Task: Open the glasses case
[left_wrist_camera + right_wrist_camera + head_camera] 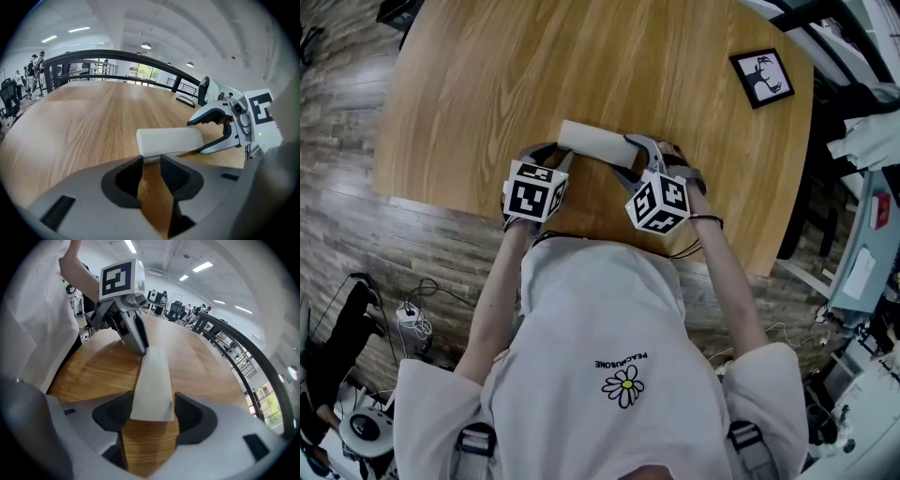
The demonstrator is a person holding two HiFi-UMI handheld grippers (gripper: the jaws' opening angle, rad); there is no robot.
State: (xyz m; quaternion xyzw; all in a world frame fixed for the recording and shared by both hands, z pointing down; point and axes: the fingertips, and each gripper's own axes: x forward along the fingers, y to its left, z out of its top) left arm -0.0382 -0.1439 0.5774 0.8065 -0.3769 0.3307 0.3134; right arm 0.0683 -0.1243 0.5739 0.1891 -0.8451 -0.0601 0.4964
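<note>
At the centre of the head view, the glasses case (598, 142) lies closed on the wooden table (469, 112), close to the person. The left tool (560, 156) meets it at the left end and the right tool (628, 159) at the right end. A small picture frame (762, 78) sits well apart, at the upper right of the frame.

In the left gripper view, the left tool (151, 161) has its jaws set narrow, and only bare table wood shows in the gap. The tips stand at the near long edge of the glasses case (169, 140), by its left end. I cannot say for sure whether they already touch this edge or stop just before it. The right tool (196, 137) is at the right of the frame, at the other end of the case.

In the right gripper view, the right tool (152, 401) is closed on the near end of the glasses case (153, 380), with one jaw against each long side.

My judgement for this step:
- The right tool should hold the body firm and low on the table.
- The left tool should find the seam of the lid and lift there, not squeeze both halves together.
- The lift should be slow and follow the hinge, because a hard pull may twist the case out of the right tool.
</note>
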